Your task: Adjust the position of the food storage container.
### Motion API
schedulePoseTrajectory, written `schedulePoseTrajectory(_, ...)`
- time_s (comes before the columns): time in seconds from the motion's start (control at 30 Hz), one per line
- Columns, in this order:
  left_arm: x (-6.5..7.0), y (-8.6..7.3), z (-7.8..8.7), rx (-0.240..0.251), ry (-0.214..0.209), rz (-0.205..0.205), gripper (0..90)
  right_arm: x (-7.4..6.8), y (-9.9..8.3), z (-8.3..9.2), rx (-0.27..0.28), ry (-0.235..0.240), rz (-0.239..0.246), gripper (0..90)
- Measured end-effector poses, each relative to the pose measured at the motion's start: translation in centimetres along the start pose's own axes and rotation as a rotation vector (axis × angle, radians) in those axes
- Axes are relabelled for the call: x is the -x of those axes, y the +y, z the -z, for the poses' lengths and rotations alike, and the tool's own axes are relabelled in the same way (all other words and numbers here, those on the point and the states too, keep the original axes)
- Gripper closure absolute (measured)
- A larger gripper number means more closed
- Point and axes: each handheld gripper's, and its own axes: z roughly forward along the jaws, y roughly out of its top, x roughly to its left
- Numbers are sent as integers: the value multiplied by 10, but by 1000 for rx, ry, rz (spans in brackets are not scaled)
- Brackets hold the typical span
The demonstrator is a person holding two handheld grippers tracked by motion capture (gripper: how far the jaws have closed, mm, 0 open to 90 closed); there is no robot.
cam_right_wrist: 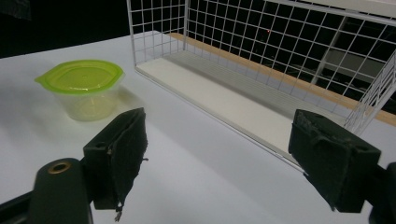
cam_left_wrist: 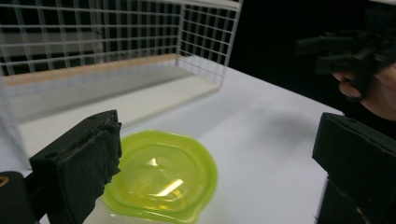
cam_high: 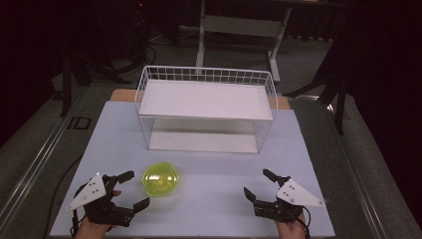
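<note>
A small clear plastic tub with a lime-green lid [cam_high: 160, 179] [cam_left_wrist: 161, 175] [cam_right_wrist: 84, 86] stands upright on the white table near its front. My left gripper [cam_high: 137, 188] [cam_left_wrist: 215, 163] sits just left of the tub, open, jaws spread wide with nothing between them; the tub lies close ahead of its left jaw. My right gripper [cam_high: 260, 183] [cam_right_wrist: 219, 158] rests at the front right, well apart from the tub, open and empty. A white wire basket rack [cam_high: 206, 107] [cam_left_wrist: 116, 56] [cam_right_wrist: 280, 60] with an upper shelf stands behind the tub.
The white table top [cam_high: 214, 199] ends at a front edge close to both hands. In the left gripper view the other hand and its gripper [cam_left_wrist: 355, 51] show at the upper right. Dark floor and a white stand [cam_high: 239, 30] lie behind the table.
</note>
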Motion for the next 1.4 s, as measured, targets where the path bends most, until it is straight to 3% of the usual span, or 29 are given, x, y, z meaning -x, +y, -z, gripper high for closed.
schedulePoseTrajectory(0.13, 4, 6, 1, 5, -45, 10, 21, -2, 2, 2, 6, 12, -18, 192)
schedulePoseTrajectory(0.33, 6, 17, 6, -28, -43, 2, 23, -2, 4, 5, 26, 12, -28, 183)
schedulePoseTrajectory(0.43, 7, 22, 11, -15, -27, 1, 89, -3, 4, 5, 27, 15, -26, 183)
schedulePoseTrajectory(0.53, 2, 23, 17, -29, 15, -9, 156, -4, 6, 5, 37, 18, -23, 184)
schedulePoseTrajectory(0.6, -3, 19, 19, -38, 43, 13, 163, -5, 8, 4, 42, 26, -10, 186)
schedulePoseTrajectory(0.67, -9, 12, 20, -54, 61, 25, 244, -6, 9, 3, 37, 38, 3, 186)
schedulePoseTrajectory(0.73, -12, 6, 19, -99, 86, 20, 295, -8, 9, 3, 52, 32, 17, 186)
schedulePoseTrajectory(0.83, -18, -1, 17, -213, 94, 1, 454, -10, 9, 3, 52, 23, 38, 186)
schedulePoseTrajectory(0.87, -20, -4, 16, -242, 99, -1, 567, -10, 9, 2, 46, 34, 33, 186)
schedulePoseTrajectory(0.97, -28, -14, 10, -334, 133, 16, 634, -11, 8, 0, 36, 33, 37, 186)
schedulePoseTrajectory(1.03, -31, -20, 5, -385, 162, 10, 746, -12, 8, -1, 32, 37, 42, 186)
schedulePoseTrajectory(1.1, -34, -25, 0, -415, 168, 19, 798, -13, 8, -2, 28, 28, 46, 186)
schedulePoseTrajectory(1.17, -37, -30, -7, -462, 147, 30, 889, -14, 8, -3, 25, 34, 43, 187)
schedulePoseTrajectory(1.3, -39, -33, -19, -497, 115, 47, 900, -15, 7, -5, 15, 40, 42, 186)
schedulePoseTrajectory(1.4, -39, -34, -28, -521, 121, 44, 900, -15, 7, -5, 4, 50, 33, 188)
